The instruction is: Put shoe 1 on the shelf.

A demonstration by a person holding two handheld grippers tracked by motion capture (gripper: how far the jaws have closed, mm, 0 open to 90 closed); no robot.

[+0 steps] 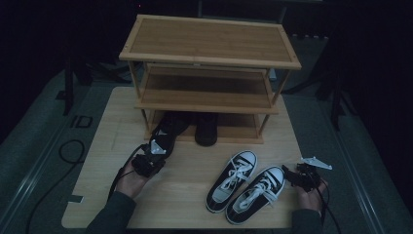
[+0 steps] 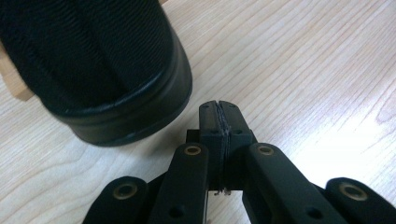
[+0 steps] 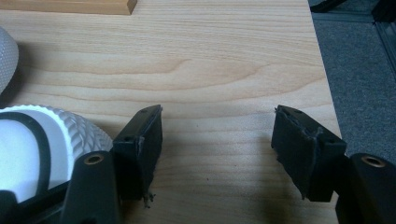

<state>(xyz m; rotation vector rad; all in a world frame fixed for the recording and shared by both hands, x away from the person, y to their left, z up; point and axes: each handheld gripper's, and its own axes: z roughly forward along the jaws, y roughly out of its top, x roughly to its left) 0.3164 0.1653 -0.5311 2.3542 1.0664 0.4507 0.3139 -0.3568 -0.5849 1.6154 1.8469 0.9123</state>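
Nearest the person, the right claw (image 1: 298, 174) sits wide open with nothing in it, just beside the toe of the closer black-and-white sneaker (image 1: 256, 194), its partner (image 1: 232, 179) alongside. The left claw (image 2: 219, 122) is pinched fully shut and empty, tip right next to the heel of the black shoe (image 2: 100, 70), which sticks out from the rack's bottom shelf (image 1: 229, 132) onto the bench (image 1: 104, 146). I'd nudge that heel squarely and slowly so it slides in straight beside the other dark shoe (image 1: 207, 127).
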